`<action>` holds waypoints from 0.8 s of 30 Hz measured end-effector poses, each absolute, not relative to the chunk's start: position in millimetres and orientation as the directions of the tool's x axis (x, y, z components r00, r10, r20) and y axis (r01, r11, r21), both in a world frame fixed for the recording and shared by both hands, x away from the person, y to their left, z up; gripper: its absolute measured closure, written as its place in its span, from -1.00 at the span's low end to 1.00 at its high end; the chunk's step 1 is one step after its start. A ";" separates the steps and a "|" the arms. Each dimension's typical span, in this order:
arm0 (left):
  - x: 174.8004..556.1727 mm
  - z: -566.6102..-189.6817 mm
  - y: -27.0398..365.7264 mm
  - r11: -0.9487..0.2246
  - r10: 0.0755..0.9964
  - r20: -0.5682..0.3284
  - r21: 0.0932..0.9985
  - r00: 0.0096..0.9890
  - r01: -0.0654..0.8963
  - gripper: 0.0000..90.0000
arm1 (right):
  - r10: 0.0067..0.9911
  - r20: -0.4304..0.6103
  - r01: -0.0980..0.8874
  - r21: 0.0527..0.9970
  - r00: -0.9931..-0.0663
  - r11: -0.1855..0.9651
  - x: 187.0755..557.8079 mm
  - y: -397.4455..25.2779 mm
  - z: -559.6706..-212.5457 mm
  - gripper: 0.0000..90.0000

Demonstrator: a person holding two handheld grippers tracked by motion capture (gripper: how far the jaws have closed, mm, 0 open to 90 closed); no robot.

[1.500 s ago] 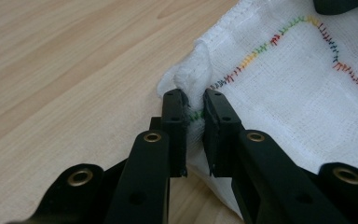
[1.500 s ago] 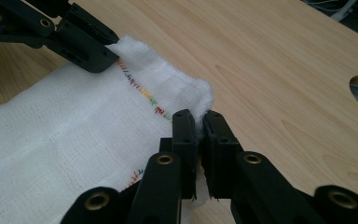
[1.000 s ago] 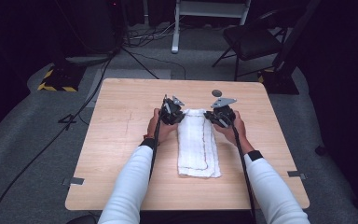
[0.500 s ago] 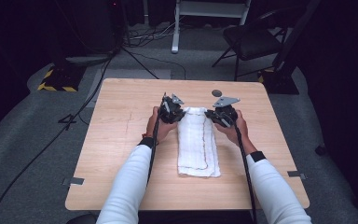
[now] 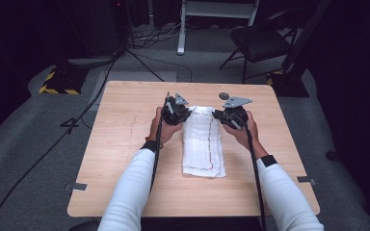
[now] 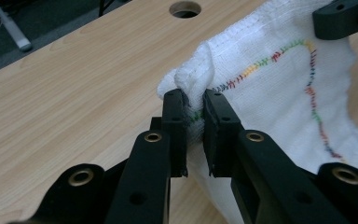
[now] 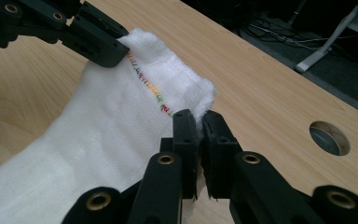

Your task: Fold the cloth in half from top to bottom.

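Note:
A white folded towel (image 5: pixel 203 144) with multicoloured stitching lies lengthwise in the middle of the wooden table (image 5: pixel 125 144). My left gripper (image 5: pixel 179 111) is shut on the towel's far left corner (image 6: pixel 191 91), the cloth bunched between its jaws. At the far right corner (image 7: pixel 200 100) my right gripper (image 5: pixel 229 117) is shut on the towel as well. Both far corners are lifted slightly off the table while the near end rests flat. The right gripper's jaw tip (image 6: pixel 342 18) shows across the towel in the left gripper view.
A round cable hole (image 5: pixel 223 96) sits in the table beyond the towel, also seen as the hole (image 7: pixel 329 137) beside my right gripper. Beyond the table stand a dark folding chair (image 5: pixel 260 41), a white stand base (image 5: pixel 180 45) and floor cables (image 5: pixel 144 62).

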State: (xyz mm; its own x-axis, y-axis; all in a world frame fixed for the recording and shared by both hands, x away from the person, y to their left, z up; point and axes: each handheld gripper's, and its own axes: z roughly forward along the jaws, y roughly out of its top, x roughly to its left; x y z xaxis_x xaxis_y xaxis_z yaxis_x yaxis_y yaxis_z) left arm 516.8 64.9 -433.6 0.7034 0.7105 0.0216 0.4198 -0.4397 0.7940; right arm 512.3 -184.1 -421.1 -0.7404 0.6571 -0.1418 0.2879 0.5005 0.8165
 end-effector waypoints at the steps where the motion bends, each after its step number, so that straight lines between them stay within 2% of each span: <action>1: 513.1 -433.7 65.9 -0.439 0.706 0.022 0.798 0.708 0.414 0.78 | 0.651 -0.139 0.283 0.819 -0.747 0.500 509.3 -185.1 -420.4 0.89; 8: 495.5 -435.2 72.7 -0.421 0.679 0.001 0.819 0.734 0.389 0.78 | 0.596 -0.101 0.264 0.829 -0.797 0.493 489.5 -189.1 -421.5 0.89; 24: 455.4 -433.2 73.0 -0.498 0.564 0.036 0.811 0.825 0.306 0.76 | 0.504 -0.063 0.236 0.829 -0.861 0.507 449.4 -208.3 -427.6 0.89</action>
